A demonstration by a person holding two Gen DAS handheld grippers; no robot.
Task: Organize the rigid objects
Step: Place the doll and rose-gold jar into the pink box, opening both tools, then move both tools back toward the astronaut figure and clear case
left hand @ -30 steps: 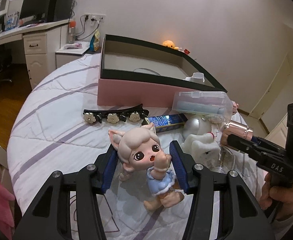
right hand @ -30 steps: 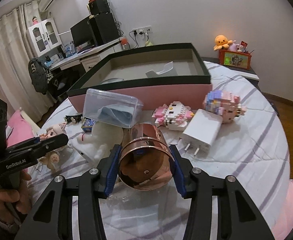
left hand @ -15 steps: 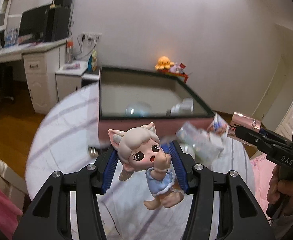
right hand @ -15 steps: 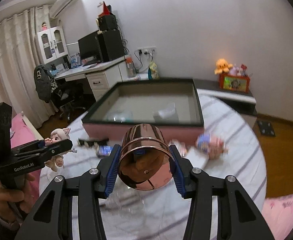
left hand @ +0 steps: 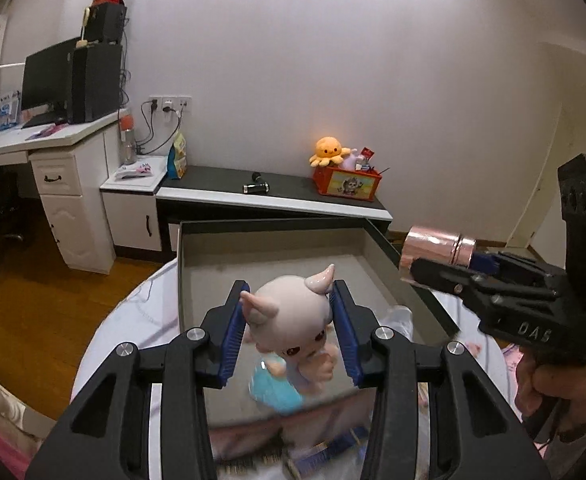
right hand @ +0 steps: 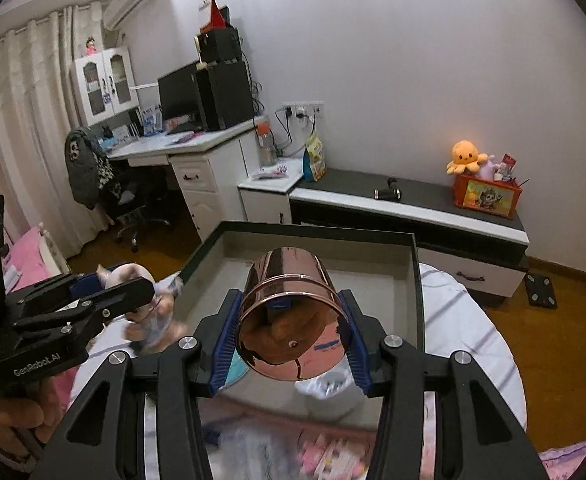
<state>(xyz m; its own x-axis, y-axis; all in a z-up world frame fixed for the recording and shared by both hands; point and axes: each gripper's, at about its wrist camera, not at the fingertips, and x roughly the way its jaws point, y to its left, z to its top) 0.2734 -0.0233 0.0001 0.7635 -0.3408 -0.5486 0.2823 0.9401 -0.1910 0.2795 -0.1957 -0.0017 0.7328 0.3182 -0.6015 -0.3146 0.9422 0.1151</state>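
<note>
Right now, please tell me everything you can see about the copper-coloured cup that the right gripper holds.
The copper-coloured cup is a shiny, mirror-like cylinder that looks like metal, with a raised band around its body and a small rivet-like dot on its flat end. It lies on its side, gripped between the blue-padded fingers of the right gripper, flat end toward the camera. It hangs in the air above the open box, touching nothing else. The left view shows its band near one end.

Pale pink doll [left hand: 293, 316] in blue dress, shiny copper cup [right hand: 291, 320], dark-rimmed grey-lined box [right hand: 407, 280]
</note>
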